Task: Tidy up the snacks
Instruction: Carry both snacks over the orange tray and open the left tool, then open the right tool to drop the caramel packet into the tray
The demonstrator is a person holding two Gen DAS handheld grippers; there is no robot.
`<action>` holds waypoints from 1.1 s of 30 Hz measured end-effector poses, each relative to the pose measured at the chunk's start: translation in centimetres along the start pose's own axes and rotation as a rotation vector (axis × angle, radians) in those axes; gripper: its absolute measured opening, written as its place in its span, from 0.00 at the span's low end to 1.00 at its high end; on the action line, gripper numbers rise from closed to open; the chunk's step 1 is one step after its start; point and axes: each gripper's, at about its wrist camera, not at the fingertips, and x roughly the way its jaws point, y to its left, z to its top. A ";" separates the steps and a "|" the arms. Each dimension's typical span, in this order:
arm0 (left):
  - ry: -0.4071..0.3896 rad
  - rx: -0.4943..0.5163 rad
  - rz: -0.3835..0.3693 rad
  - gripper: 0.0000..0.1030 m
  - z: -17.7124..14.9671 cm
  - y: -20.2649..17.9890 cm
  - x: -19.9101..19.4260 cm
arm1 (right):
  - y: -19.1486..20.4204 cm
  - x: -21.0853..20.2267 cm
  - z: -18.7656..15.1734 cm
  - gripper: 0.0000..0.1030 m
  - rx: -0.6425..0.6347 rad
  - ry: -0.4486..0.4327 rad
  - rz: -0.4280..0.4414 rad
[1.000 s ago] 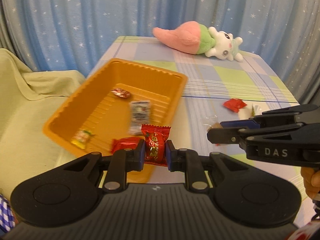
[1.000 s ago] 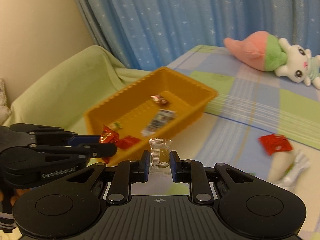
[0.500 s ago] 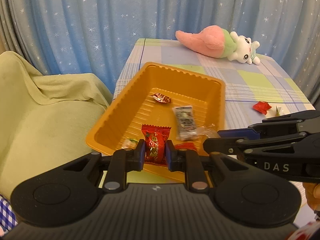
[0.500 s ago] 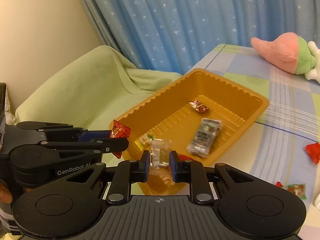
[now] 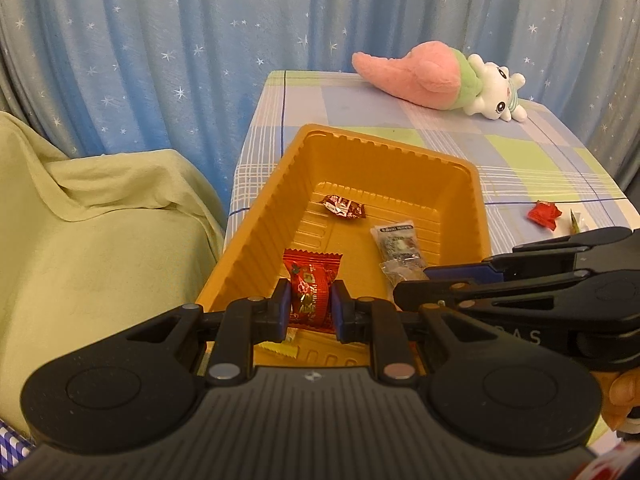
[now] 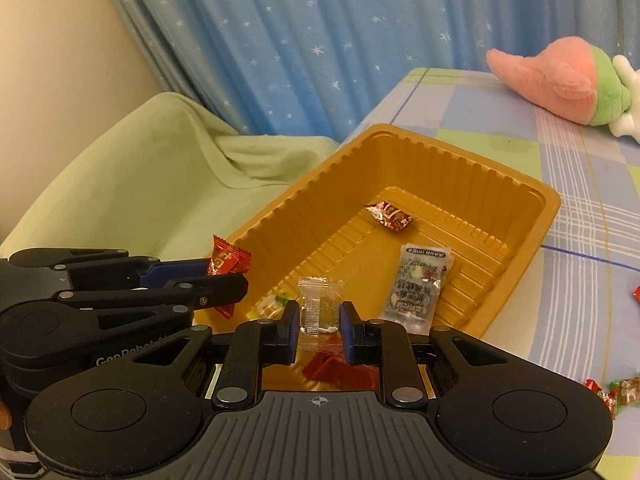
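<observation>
My left gripper is shut on a red candy wrapper over the near end of the orange tray. My right gripper is shut on a clear candy packet over the tray's near end. In the right wrist view the left gripper shows at left with the red candy. In the left wrist view the right gripper shows at right. The tray holds a silver packet, a small red-silver candy, a red wrapper and a yellow-green one.
A pink and white plush toy lies at the table's far end. Loose snacks lie on the checked tablecloth right of the tray: a red one and several small ones. A green-covered seat stands left of the table.
Both grippers have moved left and forward over the tray's near end, each still holding its candy. The tray now sits closer and more centred in both views.
</observation>
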 end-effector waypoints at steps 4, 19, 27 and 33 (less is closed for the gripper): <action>0.012 0.003 -0.012 0.19 0.4 0.4 1.1 | -0.4 1.0 0.7 0.21 0.026 0.001 -0.009; 0.039 0.007 -0.037 0.19 1.1 1.0 3.2 | -2.0 2.0 2.6 0.21 0.068 -0.032 -0.041; 0.037 0.019 -0.047 0.19 1.5 0.5 3.6 | -2.8 1.2 1.7 0.21 0.090 -0.016 -0.062; 0.027 0.020 -0.051 0.19 1.4 0.2 3.0 | -2.6 0.4 1.5 0.22 0.096 -0.025 -0.065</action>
